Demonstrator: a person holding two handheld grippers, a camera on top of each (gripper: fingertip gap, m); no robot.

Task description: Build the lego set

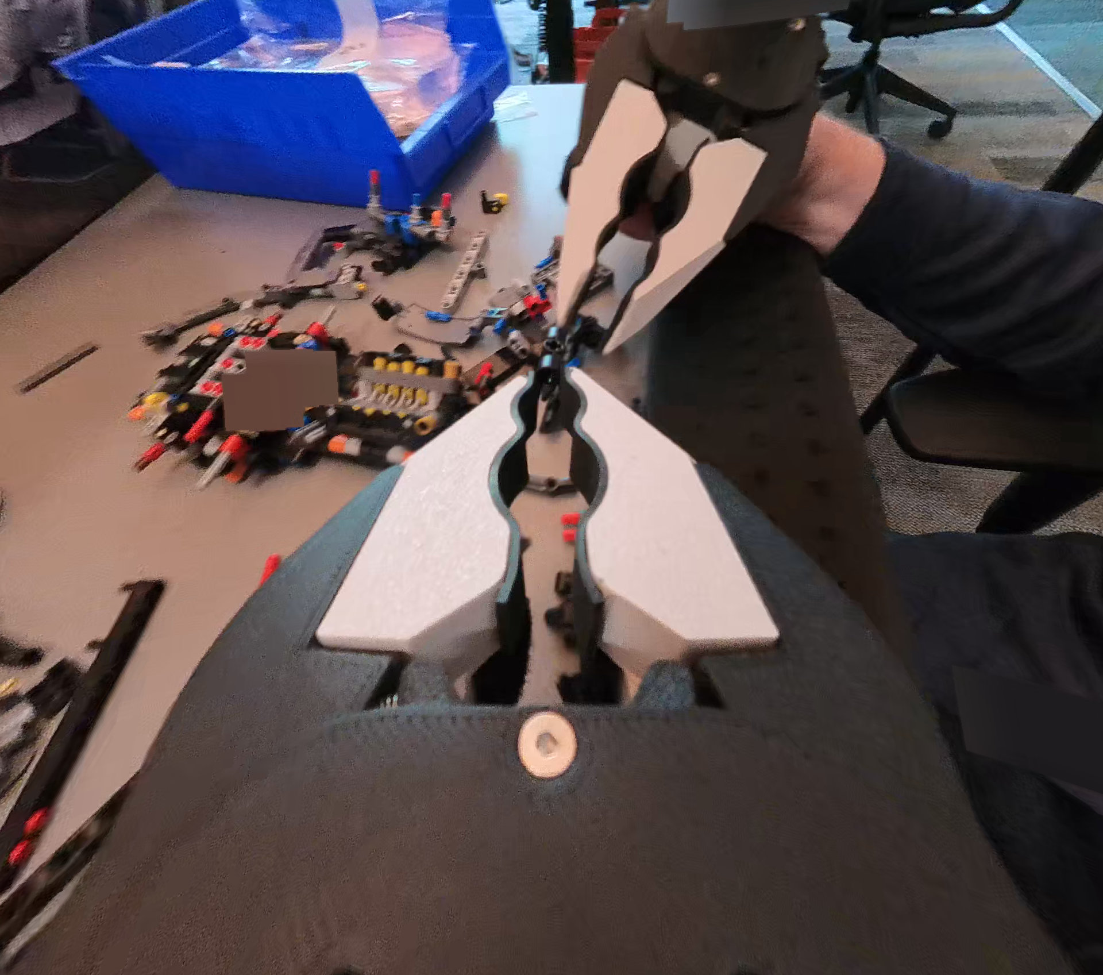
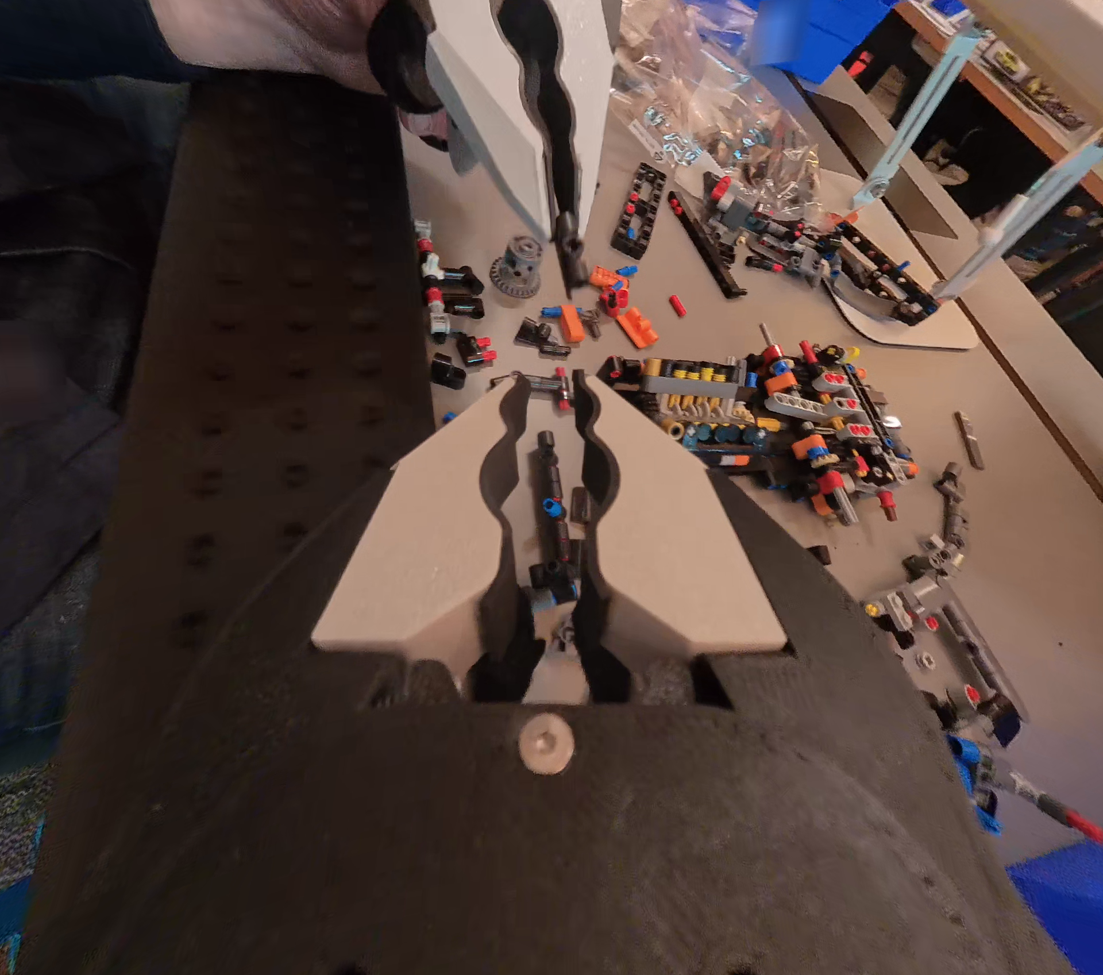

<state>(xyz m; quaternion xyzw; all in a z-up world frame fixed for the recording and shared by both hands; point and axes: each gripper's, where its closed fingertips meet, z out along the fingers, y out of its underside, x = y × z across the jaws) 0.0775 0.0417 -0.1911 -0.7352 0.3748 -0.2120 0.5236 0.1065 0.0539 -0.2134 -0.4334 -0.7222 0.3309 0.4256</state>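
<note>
Black-and-grey chassis (image 2: 770,421) w/ yellow, red and orange bits sits part-built on the tabletop (image 1: 119,498), so I'd judge the lego set roughly midway at best: one big block done, several smaller sub-assemblies (image 2: 835,254) lying apart, and loose pins, orange connectors (image 2: 635,325), a grey gear drum (image 2: 518,266) and black beams (image 2: 638,209) scattered near it. Unopened-looking clear parts bags (image 2: 704,110) and a blue bin (image 1: 286,110) behind suggest plenty left.

Left gripper (image 1: 552,379): tips nearly pressed together, pinching a small black connector piece (image 1: 550,367) held up above the table, just in front of the chassis pile. Right wrist view shows the same piece (image 2: 568,242) sticking out of those tips.

Right gripper (image 2: 552,385): fingers only slightly spread. In left view its tips (image 1: 582,331) sit right at the black piece, seemingly touching it, but can't tell for sure if they grip it. A black axle rod (image 2: 549,504) w/ a blue pin shows in the gap between my right fingers; can't tell whether it's held or just lying on the table below.
</note>
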